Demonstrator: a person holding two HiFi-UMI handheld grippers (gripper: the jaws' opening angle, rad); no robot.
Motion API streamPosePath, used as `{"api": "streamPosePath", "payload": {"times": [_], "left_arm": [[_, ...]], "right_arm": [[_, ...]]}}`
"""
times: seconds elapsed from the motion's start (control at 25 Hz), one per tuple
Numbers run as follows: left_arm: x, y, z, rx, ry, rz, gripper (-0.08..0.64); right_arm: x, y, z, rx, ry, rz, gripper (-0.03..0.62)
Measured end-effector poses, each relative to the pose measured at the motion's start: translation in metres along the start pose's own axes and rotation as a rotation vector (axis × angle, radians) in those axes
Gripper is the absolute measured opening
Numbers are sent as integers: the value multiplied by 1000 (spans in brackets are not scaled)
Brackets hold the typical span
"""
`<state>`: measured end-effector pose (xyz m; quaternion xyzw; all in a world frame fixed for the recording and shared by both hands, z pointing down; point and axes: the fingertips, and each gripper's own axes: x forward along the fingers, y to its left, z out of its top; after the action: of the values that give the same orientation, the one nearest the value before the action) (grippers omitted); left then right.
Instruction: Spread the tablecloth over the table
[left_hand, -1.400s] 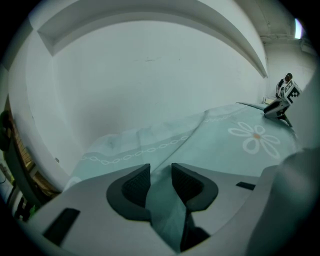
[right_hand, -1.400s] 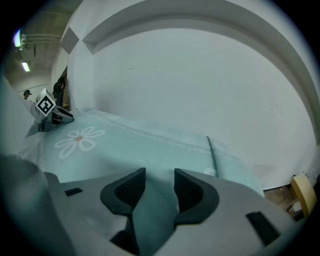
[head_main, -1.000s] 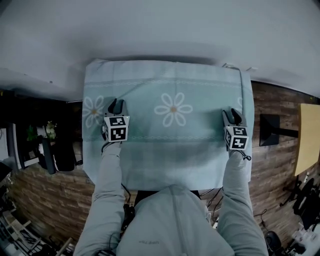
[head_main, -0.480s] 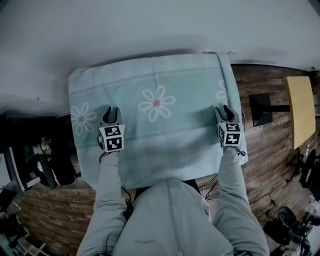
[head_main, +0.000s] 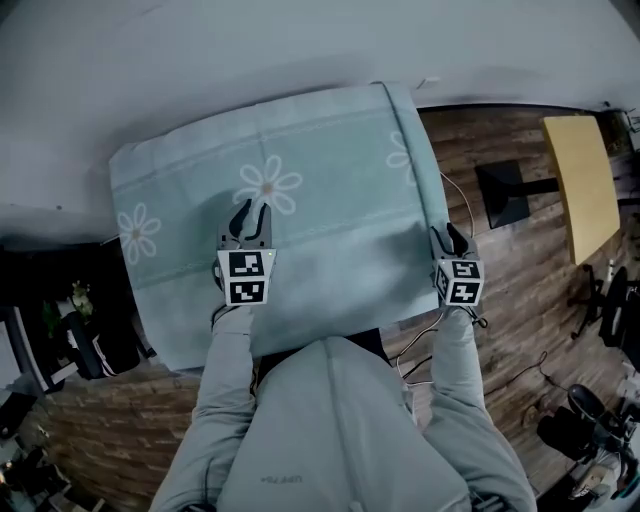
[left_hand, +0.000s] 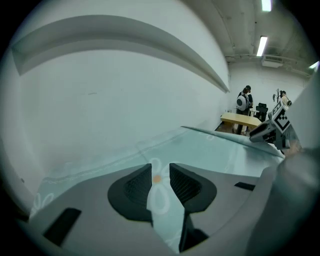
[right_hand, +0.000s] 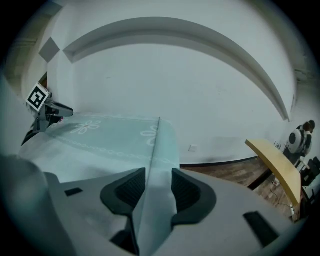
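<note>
A pale teal tablecloth (head_main: 330, 170) with white daisies covers the table, and its edges hang over the sides. My left gripper (head_main: 250, 215) sits just below the middle daisy. Its jaws have just been closing a little, and a raised fold of the cloth (left_hand: 215, 150) is pinched in the left gripper (left_hand: 160, 172). My right gripper (head_main: 447, 238) is at the cloth's right edge. In the right gripper view the right gripper (right_hand: 158, 177) is shut on a ridge of the cloth (right_hand: 110, 140) that runs away along that edge.
A white wall (head_main: 300, 40) runs behind the table. Wood floor (head_main: 500, 300) lies to the right, with a black stand (head_main: 505, 195) and a yellow table (head_main: 580, 185). Dark clutter (head_main: 90, 340) sits at the left. People (left_hand: 244, 102) stand far off.
Both grippers have shifted right across the cloth: the left from beside the left daisy to under the middle one, the right out to the cloth's right edge. The head view has swung round.
</note>
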<state>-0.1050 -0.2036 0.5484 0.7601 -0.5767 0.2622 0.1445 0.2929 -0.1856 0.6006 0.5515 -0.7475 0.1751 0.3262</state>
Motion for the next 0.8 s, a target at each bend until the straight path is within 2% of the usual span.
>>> {"api": "streamPosePath", "payload": {"times": [0.08,0.2,0.32,0.8], "left_arm": [[1,-31,12,-1,-24,-32,115],[3,-77,23,9,-41,-74,115],[6,-112,31,18,-49,-98,115],[25,-208,54,19,-78,-183,115]], "right_arm": [[-2,-7,-14,25,23,35,166],[1,-9,-26,24,45,106,95],[7,-13,-27,-18,56,137,31],[6,-73,-21,-125,16,76,21]]}}
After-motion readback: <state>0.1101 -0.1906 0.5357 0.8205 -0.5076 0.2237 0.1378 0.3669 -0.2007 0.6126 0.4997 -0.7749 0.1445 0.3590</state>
